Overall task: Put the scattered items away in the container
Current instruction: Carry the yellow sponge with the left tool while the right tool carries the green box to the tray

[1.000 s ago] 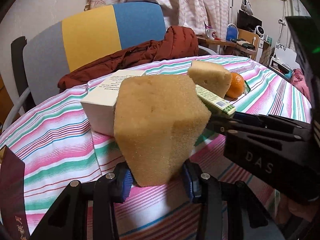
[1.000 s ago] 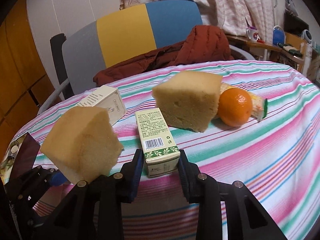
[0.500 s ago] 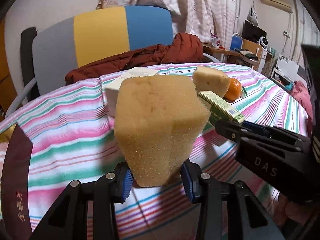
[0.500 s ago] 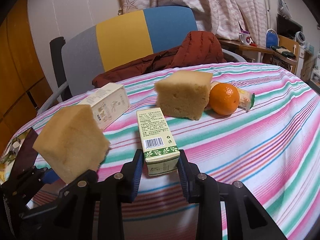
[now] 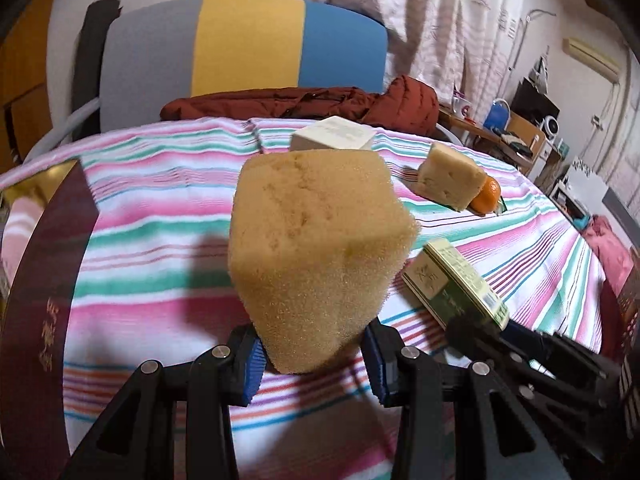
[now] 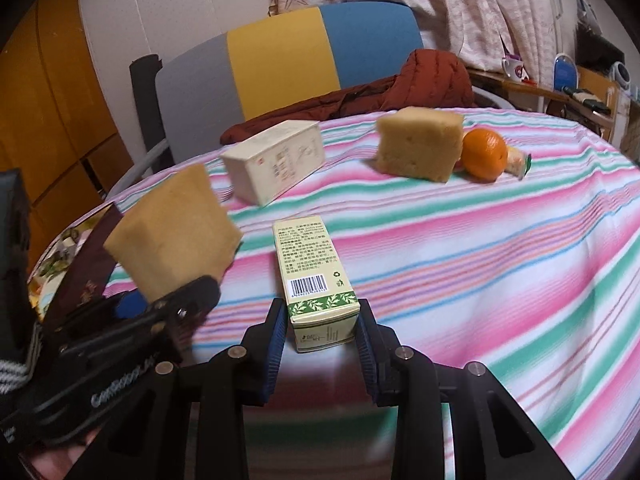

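My left gripper (image 5: 314, 356) is shut on a tan sponge block (image 5: 316, 256), held above the striped tablecloth (image 5: 160, 240). My right gripper (image 6: 322, 344) is shut on a small green-and-cream carton (image 6: 316, 276), also seen beside the sponge in the left wrist view as the carton (image 5: 452, 284). The left gripper (image 6: 132, 308) with its sponge (image 6: 176, 236) shows at the left of the right wrist view. On the table lie a white box (image 6: 276, 160), a second sponge block (image 6: 418, 144), an orange (image 6: 484, 154) and a small wrapped snack (image 6: 518, 160). A dark red container edge (image 5: 44, 288) stands at the left.
A grey, yellow and blue chair (image 5: 244, 44) stands behind the round table with a dark red jacket (image 5: 320, 102) draped over its seat. A cluttered desk (image 5: 516, 128) lies at the far right. A wooden cabinet (image 6: 44, 128) stands at the left.
Both grippers have moved left across the table with their loads. The dark red container fills more of the left wrist view. The left gripper has rolled, tilting the scene.
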Available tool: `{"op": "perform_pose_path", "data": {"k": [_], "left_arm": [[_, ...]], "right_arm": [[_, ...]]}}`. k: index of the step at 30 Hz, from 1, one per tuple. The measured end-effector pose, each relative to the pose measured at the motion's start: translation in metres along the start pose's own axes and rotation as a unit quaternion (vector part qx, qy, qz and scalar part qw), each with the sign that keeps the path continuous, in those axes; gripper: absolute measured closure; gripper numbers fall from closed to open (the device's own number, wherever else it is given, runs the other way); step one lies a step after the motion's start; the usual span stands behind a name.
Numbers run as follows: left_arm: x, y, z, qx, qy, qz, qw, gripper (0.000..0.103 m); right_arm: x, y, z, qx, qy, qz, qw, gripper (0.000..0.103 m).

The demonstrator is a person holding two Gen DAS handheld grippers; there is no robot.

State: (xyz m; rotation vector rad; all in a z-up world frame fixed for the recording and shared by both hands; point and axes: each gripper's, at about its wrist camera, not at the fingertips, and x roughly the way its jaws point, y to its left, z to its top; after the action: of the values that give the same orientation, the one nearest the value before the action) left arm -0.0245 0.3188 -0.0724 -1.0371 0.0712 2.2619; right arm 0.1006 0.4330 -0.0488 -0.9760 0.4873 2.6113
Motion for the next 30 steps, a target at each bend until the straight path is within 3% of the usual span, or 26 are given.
{"op": "perform_pose_path", "data": {"k": [11,17,25,30], "left_arm": [[-0.070,0.019,-0.031,0.015,-0.046,-0.004,0.9988,0.062],[-0.112,0.052,-0.029,-0.021,-0.063,0.008,0.9978,0.062],[-0.136,0.113,-0.025,-0.085,-0.032,0.026,0.9956,0.062],[-0.134,0.144,-0.022,-0.081,0.003,0.042,0.9958,0.061]], "right_arm": [[-0.029,0.033,-0.008,0.025,0.006,0.067,0.997,0.069],[-0.036,0.070,0.000,0.017,0.009,0.115,0.993,0.069],[-0.032,0.147,0.021,-0.035,0.014,0.180,0.983,0.069],[-0.007,0.194,0.034,-0.050,0.030,0.203,0.977,0.069]]}}
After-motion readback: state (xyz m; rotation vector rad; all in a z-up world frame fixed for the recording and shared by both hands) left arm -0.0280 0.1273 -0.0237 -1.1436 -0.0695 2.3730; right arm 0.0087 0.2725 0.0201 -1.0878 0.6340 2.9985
